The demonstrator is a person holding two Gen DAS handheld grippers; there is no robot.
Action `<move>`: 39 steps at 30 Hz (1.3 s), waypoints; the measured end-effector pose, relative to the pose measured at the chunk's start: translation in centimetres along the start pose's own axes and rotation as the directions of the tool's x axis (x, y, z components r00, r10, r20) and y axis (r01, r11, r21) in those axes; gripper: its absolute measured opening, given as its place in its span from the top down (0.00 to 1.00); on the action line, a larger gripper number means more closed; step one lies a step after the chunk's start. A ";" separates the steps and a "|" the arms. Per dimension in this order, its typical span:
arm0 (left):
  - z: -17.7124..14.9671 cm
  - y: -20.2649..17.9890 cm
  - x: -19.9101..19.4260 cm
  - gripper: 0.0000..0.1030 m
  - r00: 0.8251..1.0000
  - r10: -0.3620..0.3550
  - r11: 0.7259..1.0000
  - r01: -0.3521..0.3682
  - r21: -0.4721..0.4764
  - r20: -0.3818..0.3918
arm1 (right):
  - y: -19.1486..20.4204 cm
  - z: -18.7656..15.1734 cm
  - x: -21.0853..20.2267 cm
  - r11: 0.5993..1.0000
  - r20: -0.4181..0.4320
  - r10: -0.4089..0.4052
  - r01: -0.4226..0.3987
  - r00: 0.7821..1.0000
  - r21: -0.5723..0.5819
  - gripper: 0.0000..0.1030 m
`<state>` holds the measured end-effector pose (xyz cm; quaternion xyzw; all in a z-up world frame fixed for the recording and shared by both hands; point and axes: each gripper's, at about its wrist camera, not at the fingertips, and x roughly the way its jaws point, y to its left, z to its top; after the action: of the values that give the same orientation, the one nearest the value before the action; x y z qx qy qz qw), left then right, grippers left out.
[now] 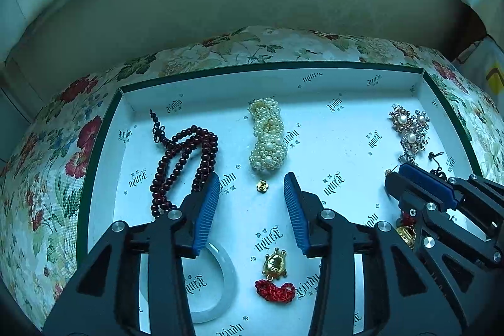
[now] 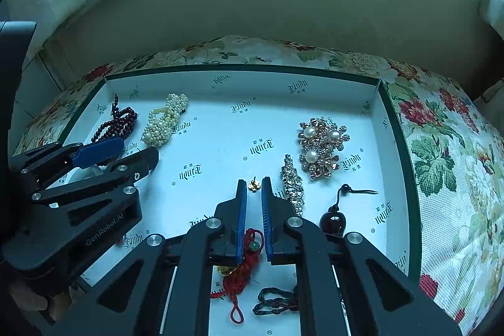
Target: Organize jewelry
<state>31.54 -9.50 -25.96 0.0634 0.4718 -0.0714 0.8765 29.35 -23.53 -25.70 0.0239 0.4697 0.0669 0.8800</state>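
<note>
A shallow white box (image 1: 220, 77) (image 2: 378, 122) holds the jewelry. My left gripper (image 1: 251, 189) is open and empty above a small gold flower stud (image 1: 262, 186). Dark red beads (image 1: 186, 156), a pearl bracelet (image 1: 267, 134), a jade bangle (image 1: 226, 282) and a gold charm on red cord (image 1: 274, 266) lie around it. My right gripper (image 2: 254, 188) is nearly shut, its tips just short of the gold stud (image 2: 253, 185), with nothing held. Pearl brooches (image 2: 321, 147), a crystal pin (image 2: 293, 185) and a dark pendant (image 2: 333, 221) lie to its right.
The box sits on a floral cushion (image 1: 63, 166) (image 2: 447, 166) before a pale sofa back. A red knotted cord (image 2: 244, 266) and a green cord (image 2: 274, 301) lie under my right gripper. My right gripper shows in the left wrist view (image 1: 406, 178).
</note>
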 end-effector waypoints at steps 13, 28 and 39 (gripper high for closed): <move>0.0 0.0 -1.6 0.35 0.999 0.026 1.000 -0.025 -0.012 0.038 | -0.4 -0.3 -1.5 0.999 0.048 -0.020 0.019 0.999 0.035 0.50; -2.7 0.2 -6.9 0.34 0.996 0.048 0.999 -0.047 -0.024 0.074 | 1.4 -2.6 -6.1 0.999 0.072 -0.028 0.025 0.997 0.046 0.50; -6.5 0.9 -16.1 0.33 0.984 0.076 0.997 -0.071 -0.038 0.161 | 4.2 -5.7 -14.1 0.999 0.145 -0.014 0.010 0.989 0.032 0.47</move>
<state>17.58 -6.44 -16.02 0.0608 0.3976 -0.0365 0.9148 16.48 -21.51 -16.82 0.0395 0.4053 0.0522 0.9118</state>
